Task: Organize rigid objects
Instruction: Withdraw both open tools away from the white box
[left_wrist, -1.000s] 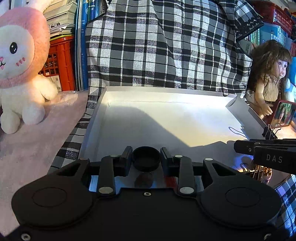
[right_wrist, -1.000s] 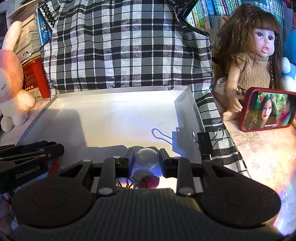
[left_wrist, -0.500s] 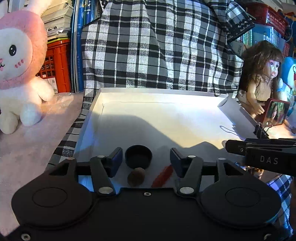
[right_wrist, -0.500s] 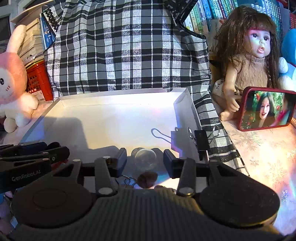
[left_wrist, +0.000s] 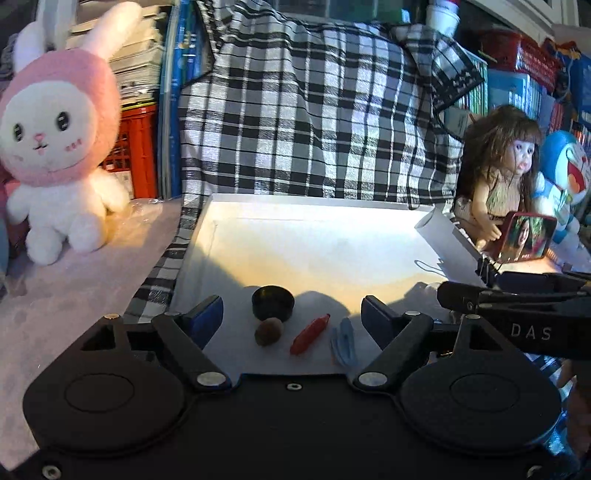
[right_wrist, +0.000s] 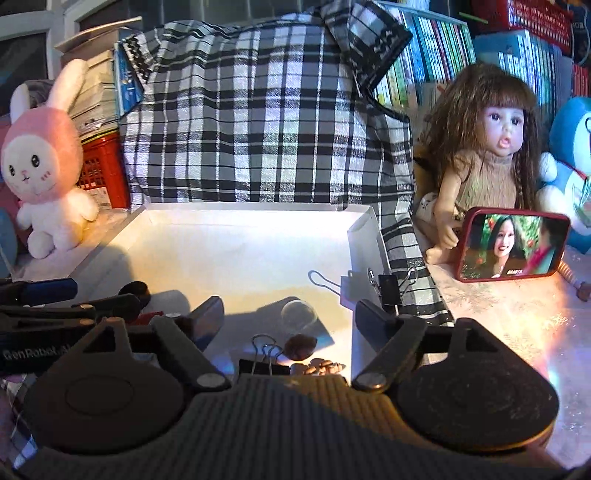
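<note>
Plaid cloth (left_wrist: 317, 122) drapes the back of the scene, and in front of it a shallow white tray (left_wrist: 207, 236) lies on the counter. Left of the tray sits a pink-and-white plush rabbit (left_wrist: 55, 129); right of it sits a long-haired doll (right_wrist: 491, 147) with a red-cased phone (right_wrist: 513, 249) propped before it (its screen is lit).

The left tongs (left_wrist: 291, 314) are spread wide over the near end of the tray, holding nothing. The right tongs (right_wrist: 290, 317) are likewise spread wide and empty, by the tray's right wall.

Between the left fingers, on the tray floor, stand a black cap (left_wrist: 273, 302), a brown nut (left_wrist: 269, 331) touching its near side, a red piece (left_wrist: 310, 334) just right of the nut, and a pale blue clip (left_wrist: 343, 345) beyond that.

Between the right fingers rest a clear glass ball (right_wrist: 299, 314), a second brown nut (right_wrist: 301, 346) just nearer, a black binder clip (right_wrist: 263, 363) to its left, and small tan pieces (right_wrist: 319, 367) at the near edge. Another binder clip (right_wrist: 389, 290) grips the tray's right wall.
</note>
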